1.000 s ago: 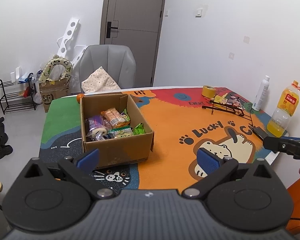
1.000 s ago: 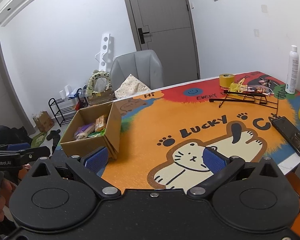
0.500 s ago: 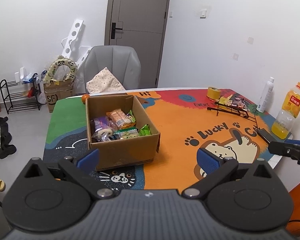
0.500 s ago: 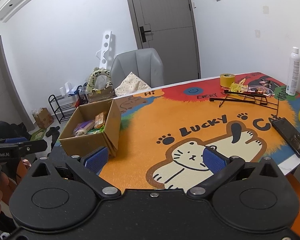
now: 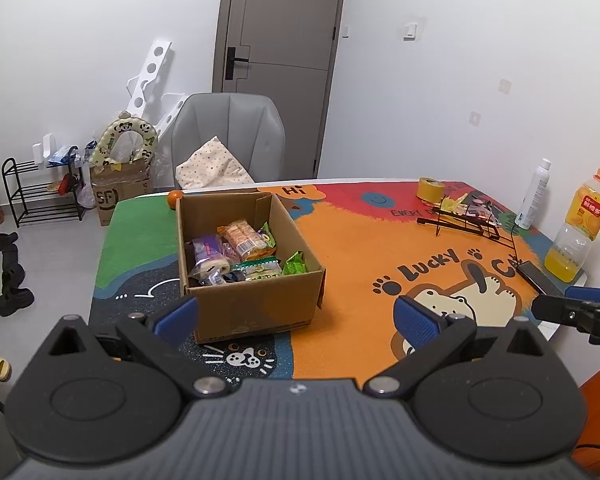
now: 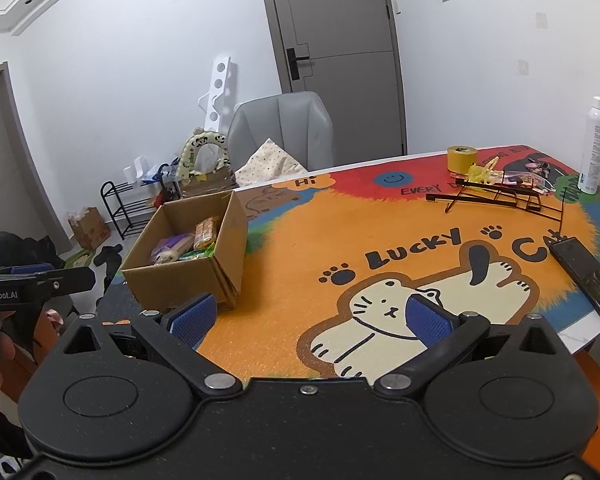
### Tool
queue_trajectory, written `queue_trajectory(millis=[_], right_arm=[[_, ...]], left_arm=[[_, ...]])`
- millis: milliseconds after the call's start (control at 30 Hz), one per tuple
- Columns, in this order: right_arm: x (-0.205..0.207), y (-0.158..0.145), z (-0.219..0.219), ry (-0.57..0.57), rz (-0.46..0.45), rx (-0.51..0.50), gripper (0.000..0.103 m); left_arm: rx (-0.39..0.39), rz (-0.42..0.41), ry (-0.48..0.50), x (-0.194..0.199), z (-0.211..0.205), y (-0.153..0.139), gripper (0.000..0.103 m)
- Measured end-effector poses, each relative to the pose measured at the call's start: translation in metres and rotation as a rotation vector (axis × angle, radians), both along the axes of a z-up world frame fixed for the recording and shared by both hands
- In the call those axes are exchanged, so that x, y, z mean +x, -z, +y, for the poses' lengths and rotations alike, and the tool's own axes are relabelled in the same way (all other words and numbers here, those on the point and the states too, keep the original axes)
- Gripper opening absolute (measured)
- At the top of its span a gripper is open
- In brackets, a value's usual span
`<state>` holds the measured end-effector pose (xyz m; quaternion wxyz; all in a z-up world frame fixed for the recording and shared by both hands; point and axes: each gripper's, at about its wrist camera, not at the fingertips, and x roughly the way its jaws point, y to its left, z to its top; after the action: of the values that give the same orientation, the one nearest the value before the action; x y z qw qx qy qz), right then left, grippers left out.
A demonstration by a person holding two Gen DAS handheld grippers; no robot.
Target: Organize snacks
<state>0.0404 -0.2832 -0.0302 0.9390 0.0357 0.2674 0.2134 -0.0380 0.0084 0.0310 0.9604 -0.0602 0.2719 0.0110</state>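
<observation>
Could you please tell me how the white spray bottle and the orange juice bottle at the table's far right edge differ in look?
The white spray bottle is slim, opaque and plain white, while the orange juice bottle is wider and clear, so its drink shows. The spray bottle's contents are hidden; the juice bottle looks only partly full, with liquid low down. The juice bottle carries a bright orange label; the spray bottle only small print. Both stand upright near the table edge.

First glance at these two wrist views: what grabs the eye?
The bright cartoon cat mat covering the table, orange with "LUCKY" lettering, dominates both views. On its left part sits an open cardboard box with snack packets piled inside. At the far right stand an orange juice bottle and a white spray bottle, near a black wire rack; the left gripper and right gripper are both open and empty.
</observation>
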Motion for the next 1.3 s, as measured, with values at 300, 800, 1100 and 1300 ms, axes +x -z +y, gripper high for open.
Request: queue_trajectory(millis=[300, 800, 1100, 1300], right_arm=[[0.0004, 0.0009, 0.0018, -0.012, 0.005, -0.006, 0.103], [0.0012, 0.0008, 0.0027, -0.016, 0.01, -0.008, 0.103], [0.002, 0.0009, 0.0023, -0.015, 0.013, -0.011, 0.103], [0.0013, 0.0007, 0.0027, -0.016, 0.01, -0.013, 0.103]], left_arm=[[-0.001, -0.001, 0.0, -0.0004, 0.0003, 0.0017, 0.103], [0.0, 0.0, 0.001, -0.0009, 0.0012, 0.002, 0.103], [0.0, 0.001, 0.002, -0.0013, 0.0015, 0.0023, 0.103], [-0.004, 0.001, 0.001, -0.001, 0.0011, 0.0022, 0.103]])
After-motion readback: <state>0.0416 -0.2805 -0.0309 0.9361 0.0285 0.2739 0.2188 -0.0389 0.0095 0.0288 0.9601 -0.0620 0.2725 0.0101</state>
